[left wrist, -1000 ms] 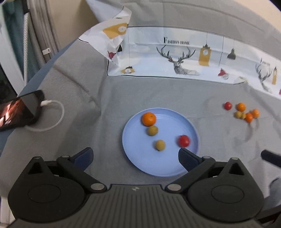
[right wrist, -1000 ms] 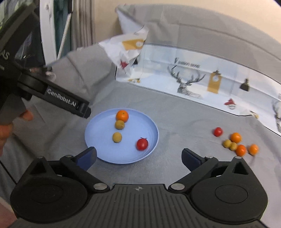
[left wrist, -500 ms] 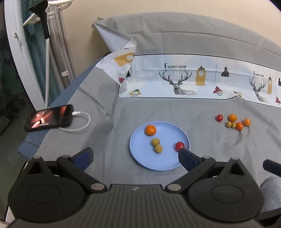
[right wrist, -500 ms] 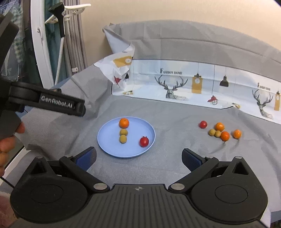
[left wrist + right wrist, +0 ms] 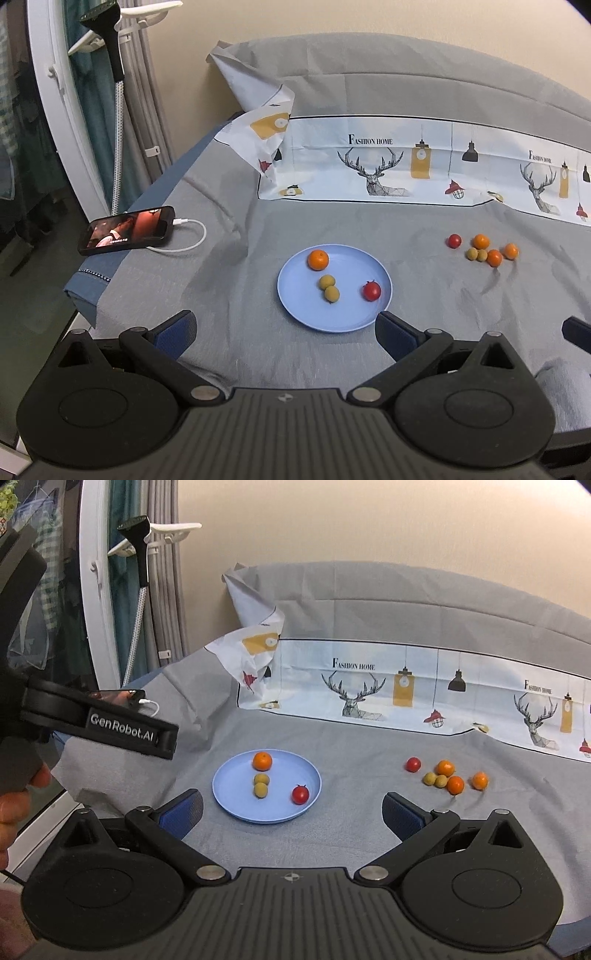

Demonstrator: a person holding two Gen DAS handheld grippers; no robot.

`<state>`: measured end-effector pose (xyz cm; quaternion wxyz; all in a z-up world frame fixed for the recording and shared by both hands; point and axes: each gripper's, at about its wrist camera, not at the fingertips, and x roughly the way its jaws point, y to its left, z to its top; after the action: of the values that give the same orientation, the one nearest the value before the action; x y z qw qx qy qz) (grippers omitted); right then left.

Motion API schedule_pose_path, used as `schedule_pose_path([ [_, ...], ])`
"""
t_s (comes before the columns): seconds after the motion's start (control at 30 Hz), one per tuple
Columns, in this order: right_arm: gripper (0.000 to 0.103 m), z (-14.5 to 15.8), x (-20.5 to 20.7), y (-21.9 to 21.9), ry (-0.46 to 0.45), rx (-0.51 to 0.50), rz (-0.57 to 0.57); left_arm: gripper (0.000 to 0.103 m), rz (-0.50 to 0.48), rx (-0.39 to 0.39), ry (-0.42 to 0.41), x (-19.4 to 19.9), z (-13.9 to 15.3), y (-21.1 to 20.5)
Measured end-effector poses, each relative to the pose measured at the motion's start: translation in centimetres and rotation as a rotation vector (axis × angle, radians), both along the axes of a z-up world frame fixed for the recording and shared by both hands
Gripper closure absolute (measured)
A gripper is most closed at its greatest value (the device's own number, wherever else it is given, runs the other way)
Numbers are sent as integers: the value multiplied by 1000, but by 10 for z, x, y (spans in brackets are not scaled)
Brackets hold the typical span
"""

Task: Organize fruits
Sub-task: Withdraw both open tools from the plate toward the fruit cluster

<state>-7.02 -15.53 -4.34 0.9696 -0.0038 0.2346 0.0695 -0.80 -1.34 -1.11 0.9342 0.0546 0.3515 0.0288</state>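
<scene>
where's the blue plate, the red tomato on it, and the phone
blue plate [image 5: 306, 314]: left wrist view, bare part near its front rim.
red tomato [image 5: 371, 291]: left wrist view, middle of its skin.
phone [image 5: 127, 230]: left wrist view, middle of its lit screen.

Right tongs [image 5: 576, 334] cut by right edge in left view, only dark tip showing. Phone [image 5: 120, 696] mostly hidden behind left tongs [image 5: 99, 725] in right view. Hand [image 5: 14, 805] cut by left edge. Printed cloth [image 5: 480, 701] runs off right edge. Phone screen content too small to tell.
</scene>
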Motion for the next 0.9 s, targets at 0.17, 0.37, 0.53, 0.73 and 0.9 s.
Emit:
schedule_pose_path([
  [0.17, 1, 1, -5, -1, -13, 19, -11, 0, -7, 15, -3, -4, 0, 0],
  [0.37, 1, 0, -1, 3, -7, -2, 1, 0, -6, 6, 20, 6, -3, 3],
  [0.53, 1, -2, 5, 2, -6, -35, -2, 0, -21, -17, 55, 28, -6, 1],
  [0.73, 1, -5, 26, -17, 32, 31, -46, 0, -74, -19, 169, 61, -11, -13],
  [0.9, 1, -16, 43, -56, 49, 51, -163, 0, -115, -39, 228, 94, -23, -38],
])
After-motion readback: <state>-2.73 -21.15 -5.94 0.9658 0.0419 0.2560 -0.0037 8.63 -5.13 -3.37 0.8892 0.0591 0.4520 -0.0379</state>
